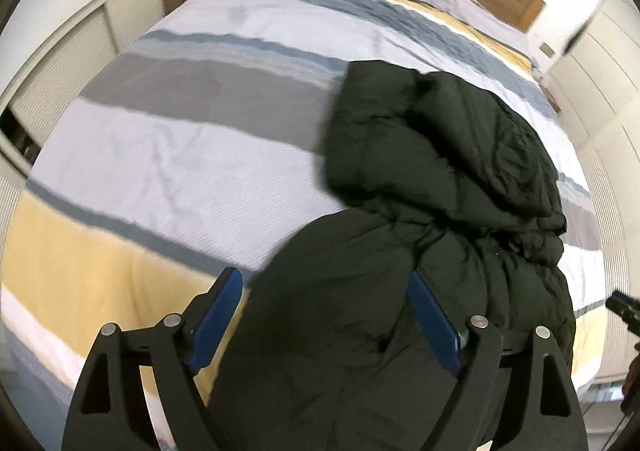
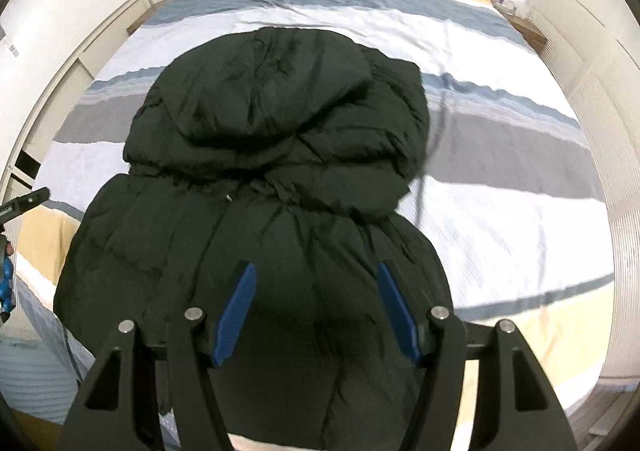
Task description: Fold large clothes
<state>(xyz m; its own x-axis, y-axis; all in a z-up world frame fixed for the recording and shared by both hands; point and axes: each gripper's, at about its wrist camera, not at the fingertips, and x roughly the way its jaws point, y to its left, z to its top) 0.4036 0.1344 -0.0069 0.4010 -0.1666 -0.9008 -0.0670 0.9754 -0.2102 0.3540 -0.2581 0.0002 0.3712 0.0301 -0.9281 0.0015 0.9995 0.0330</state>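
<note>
We find the black hooded puffer jacket (image 2: 256,179) bunched near the foot edge of the striped bed (image 1: 168,155), folding largely outstanding, with the left hand-held gripper (image 1: 326,325) and right hand-held gripper (image 2: 316,311) both apart, gripping nothing.

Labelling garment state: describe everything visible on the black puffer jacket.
The black puffer jacket is quilted and matte, with a rumpled hood at its far end. It lies bunched on the striped bedspread, lower part toward the cameras at the bed's near edge. Both views look down on it between open claw fingers; no pad presses it.
</note>
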